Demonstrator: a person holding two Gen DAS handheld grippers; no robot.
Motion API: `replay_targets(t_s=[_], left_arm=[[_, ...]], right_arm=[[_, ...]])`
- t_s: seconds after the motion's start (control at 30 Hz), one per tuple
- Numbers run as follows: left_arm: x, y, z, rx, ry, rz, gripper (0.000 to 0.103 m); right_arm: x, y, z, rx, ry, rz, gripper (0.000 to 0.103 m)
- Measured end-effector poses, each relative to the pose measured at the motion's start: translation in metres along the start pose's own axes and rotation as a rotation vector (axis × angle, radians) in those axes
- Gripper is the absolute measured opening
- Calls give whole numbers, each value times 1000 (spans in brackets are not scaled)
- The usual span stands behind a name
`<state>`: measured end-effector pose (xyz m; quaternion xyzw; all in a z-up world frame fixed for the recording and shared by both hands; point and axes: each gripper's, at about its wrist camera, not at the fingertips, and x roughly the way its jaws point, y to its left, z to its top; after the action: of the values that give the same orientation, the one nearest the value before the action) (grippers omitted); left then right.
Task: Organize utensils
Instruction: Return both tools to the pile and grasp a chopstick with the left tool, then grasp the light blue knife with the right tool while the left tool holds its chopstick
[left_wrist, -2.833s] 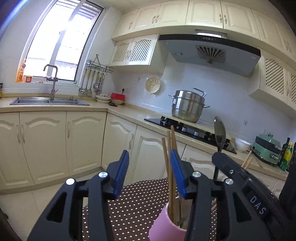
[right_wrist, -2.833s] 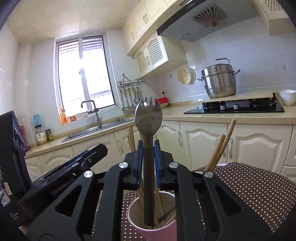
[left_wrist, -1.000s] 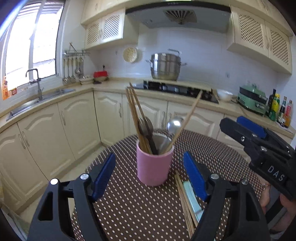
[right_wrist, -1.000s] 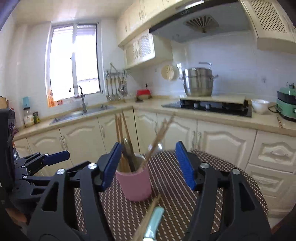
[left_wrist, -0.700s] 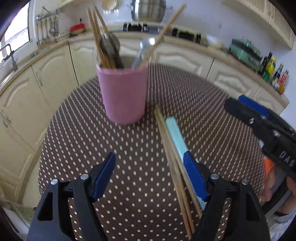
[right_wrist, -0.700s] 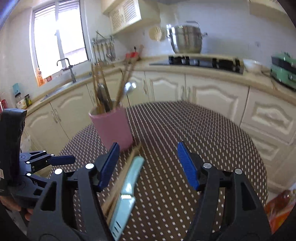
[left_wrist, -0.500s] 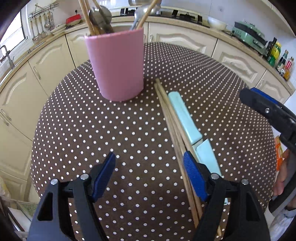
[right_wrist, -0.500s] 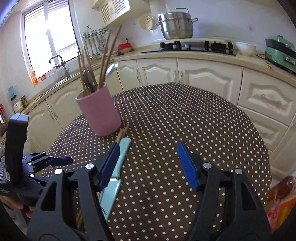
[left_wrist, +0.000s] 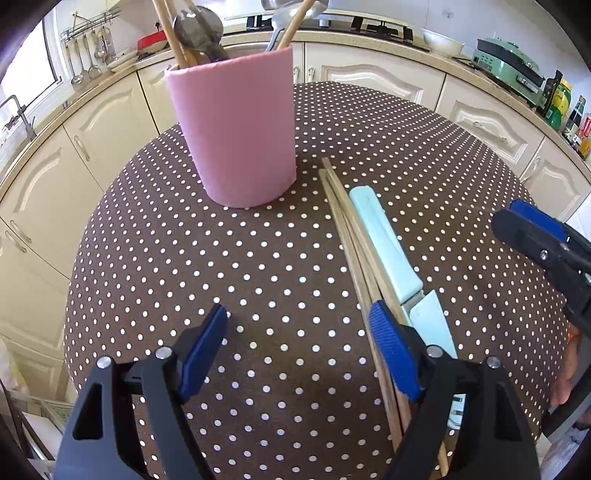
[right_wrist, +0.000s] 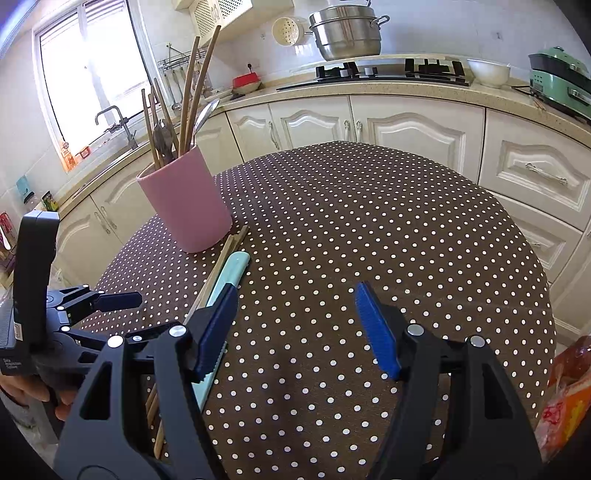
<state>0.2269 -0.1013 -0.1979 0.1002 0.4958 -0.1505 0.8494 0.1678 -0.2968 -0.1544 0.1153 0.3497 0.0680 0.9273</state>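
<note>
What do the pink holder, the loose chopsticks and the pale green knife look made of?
Pink holder: matte, opaque, likely ceramic or plastic. Loose chopsticks: wood or bamboo, brown and unglossy. Pale green knife: smooth, handle probably plastic; pale blade perhaps ceramic or sheathed.

Pink holder upright, loose chopsticks and a pale knife lying beside it

The pink utensil holder (left_wrist: 236, 136) stands upright on the dotted counter (left_wrist: 207, 258), filled with wooden chopsticks (right_wrist: 192, 88), a dark fork or spork and a metal spoon (right_wrist: 202, 114) that lean out of its mouth. Just beside its base, a bundle of loose wooden chopsticks (left_wrist: 354, 243) lies flat, running lengthwise away from the holder. Touching them along their far side lies a knife with a pale mint handle (left_wrist: 384, 236) and a pale blade (left_wrist: 432, 325), its handle end nearest the holder.
</note>
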Motion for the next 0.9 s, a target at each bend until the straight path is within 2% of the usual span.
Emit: replay_targets(t_s=[0.2, 0.27, 0.33, 0.5, 0.57, 0.6, 0.63, 0.67, 0.7, 0.73, 0.77, 0.9], left_arm=[[-1, -13, 5, 31, 6, 60, 78], [4, -14, 13, 23, 13, 63, 79], [13, -13, 20, 1, 62, 76, 80], [19, -16, 36, -4, 61, 77, 78], [21, -19, 43, 1, 65, 37, 61], [21, -19, 49, -2, 68, 16, 57], [21, -19, 51, 0, 68, 6, 50], [21, -20, 53, 2, 65, 1, 36], [20, -21, 54, 0, 60, -5, 28], [19, -20, 55, -6, 57, -13, 14], [17, -19, 56, -16, 56, -27, 6], [11, -11, 45, -69, 41, -76, 5]], right_arm=[[2, -2, 1, 5, 3, 4, 67], [2, -2, 1, 4, 4, 5, 67], [2, -2, 2, 2, 10, 6, 67], [2, -3, 1, -4, 29, 2, 67], [3, -2, 2, -4, 47, 2, 67], [4, -1, 3, -8, 58, 1, 67], [6, 0, 4, -15, 72, -3, 67], [8, 1, 5, -20, 86, -6, 67], [10, 3, 6, -28, 102, -9, 67], [12, 5, 6, -33, 117, -9, 67], [15, 7, 6, -39, 137, -6, 67], [26, 21, 4, -76, 211, 1, 67]])
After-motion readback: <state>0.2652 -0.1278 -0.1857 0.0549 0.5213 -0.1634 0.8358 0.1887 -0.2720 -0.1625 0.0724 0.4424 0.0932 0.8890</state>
